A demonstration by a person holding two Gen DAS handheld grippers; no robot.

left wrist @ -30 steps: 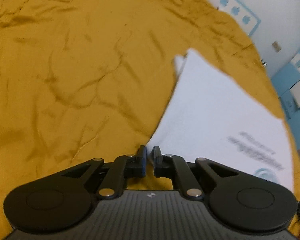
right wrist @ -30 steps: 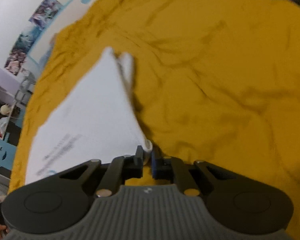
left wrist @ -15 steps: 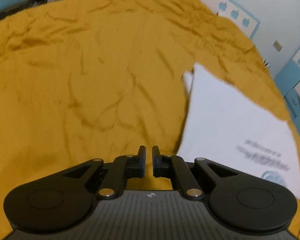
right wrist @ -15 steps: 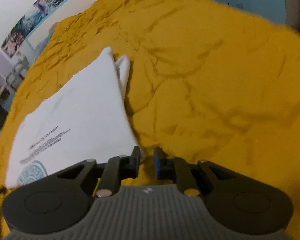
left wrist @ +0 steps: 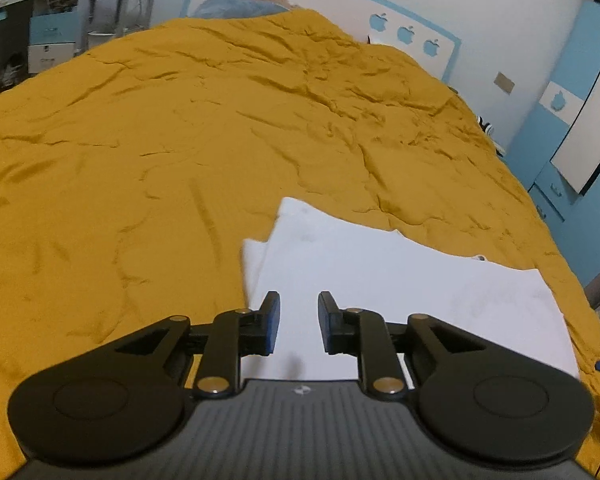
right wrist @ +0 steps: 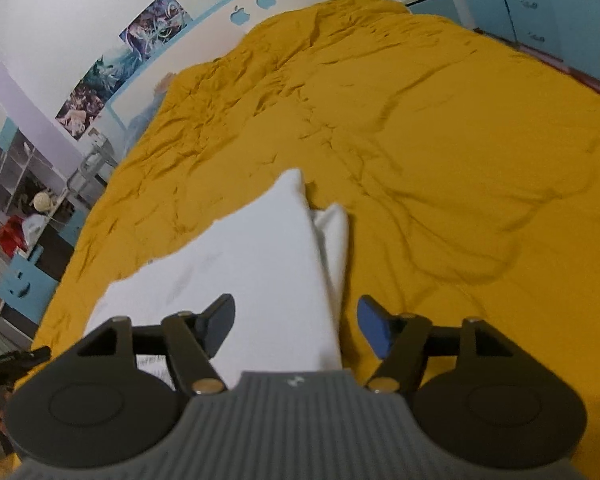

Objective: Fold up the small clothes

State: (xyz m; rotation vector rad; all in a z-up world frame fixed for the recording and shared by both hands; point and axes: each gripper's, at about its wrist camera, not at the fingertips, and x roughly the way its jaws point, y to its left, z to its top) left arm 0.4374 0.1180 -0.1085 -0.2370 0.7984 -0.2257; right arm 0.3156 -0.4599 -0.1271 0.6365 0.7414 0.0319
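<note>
Two black two-finger grippers, jaws parting, above one folded white cloth garment on a mustard-yellow bed cover.

Left gripper (left wrist: 299,322) — jaws opening, a narrow gap so far, nothing pinched; two fingers with blue pads (left wrist: 274,322). Right gripper (right wrist: 296,330) — jaws opening, already wide, nothing pinched. One folded white cloth garment (left wrist: 380,292) lies flat on the near part of the wrinkled mustard-yellow bed cover (left wrist: 180,140), under and just ahead of both grippers, one sleeve (right wrist: 334,240) poking out along its side edge. Beyond: three blue apple shapes (left wrist: 404,34) on the headboard; posters (right wrist: 120,64) on the wall, count unclear.
</note>
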